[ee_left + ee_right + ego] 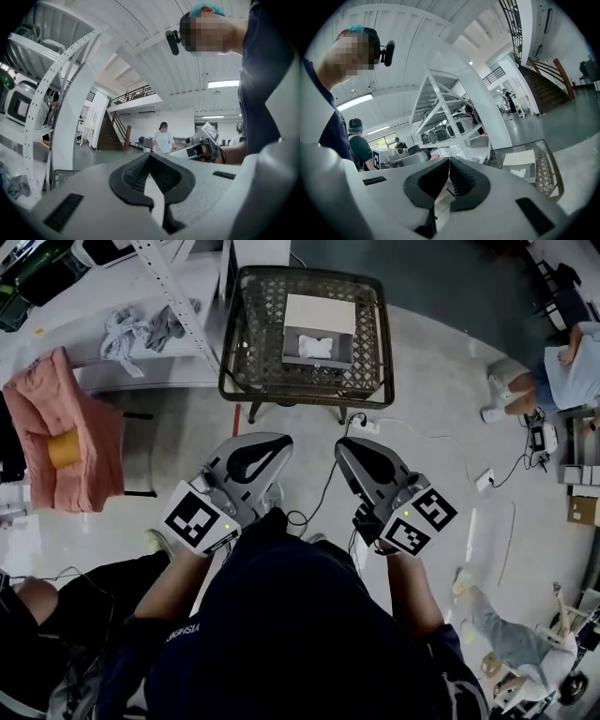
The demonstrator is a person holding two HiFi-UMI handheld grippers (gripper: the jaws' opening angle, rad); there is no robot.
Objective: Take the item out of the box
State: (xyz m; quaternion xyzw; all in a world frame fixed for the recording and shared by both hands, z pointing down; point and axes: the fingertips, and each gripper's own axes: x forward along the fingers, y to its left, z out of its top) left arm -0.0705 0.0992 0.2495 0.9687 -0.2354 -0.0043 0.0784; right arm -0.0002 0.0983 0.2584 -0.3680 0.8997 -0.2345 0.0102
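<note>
A small open cardboard box [302, 360] stands on the wicker table [234, 381], its lid [319, 313] folded back. A white crumpled item [317, 346] lies inside it. The right gripper view shows the same box [520, 165] far ahead at the right. Both grippers are held close to the person's body, well short of the table. My left gripper [277, 442] is shut with nothing in it, its pads meeting [150, 157]. My right gripper [343, 446] is also shut and holds nothing [449, 161]. Each gripper appears in the other's view: the right gripper [206, 140], the left gripper [393, 157].
A pink cloth [61, 427] hangs over a chair at the left. A metal shelf [178, 306] with rags [141, 329] stands beside the table. Cables and a power strip [485, 480] lie on the floor. People sit at the right [553, 371] and lower right [506, 643].
</note>
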